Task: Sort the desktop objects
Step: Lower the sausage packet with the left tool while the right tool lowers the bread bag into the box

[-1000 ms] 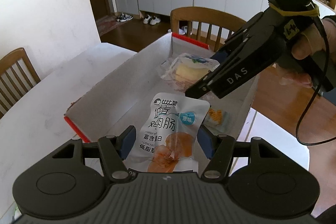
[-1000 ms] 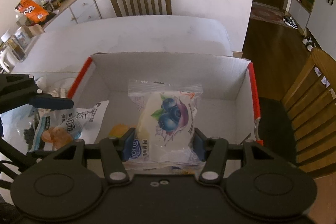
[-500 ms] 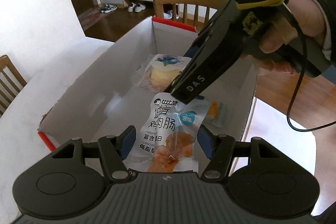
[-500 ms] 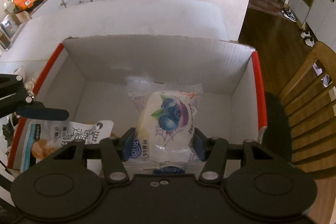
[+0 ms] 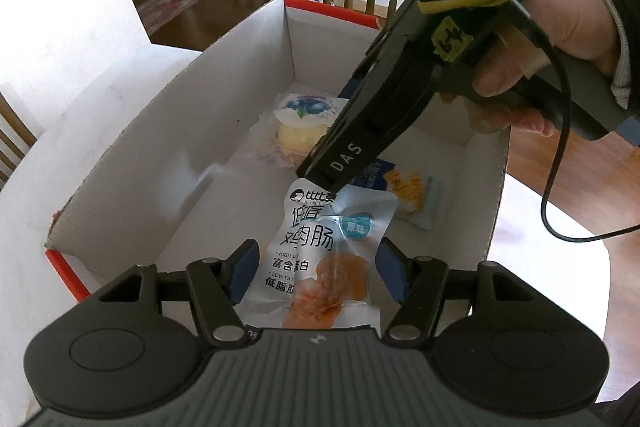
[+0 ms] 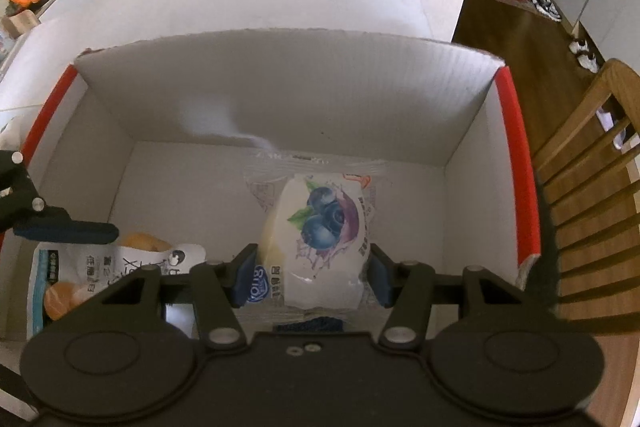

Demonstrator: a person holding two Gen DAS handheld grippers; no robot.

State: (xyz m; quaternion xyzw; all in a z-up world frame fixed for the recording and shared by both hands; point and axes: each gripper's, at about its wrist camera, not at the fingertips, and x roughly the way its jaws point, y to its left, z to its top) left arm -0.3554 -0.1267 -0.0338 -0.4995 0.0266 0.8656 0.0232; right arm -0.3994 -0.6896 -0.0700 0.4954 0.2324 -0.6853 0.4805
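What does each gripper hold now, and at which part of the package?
The left gripper holds the chicken sausage pouch by its side edges near the bottom. The right gripper holds the blueberry bread packet across its lower sides.

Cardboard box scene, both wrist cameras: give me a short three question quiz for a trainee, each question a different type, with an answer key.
1. True or false: the left gripper holds the blueberry bun packet.
2. Which item already lies loose in the cardboard box? A) a small packet with yellow-orange contents B) a mug C) a pen
3. Fill in: the right gripper holds its packet over the box's ____.

Key: 1 false, it holds the chicken sausage pouch; 2 A; 3 inside.
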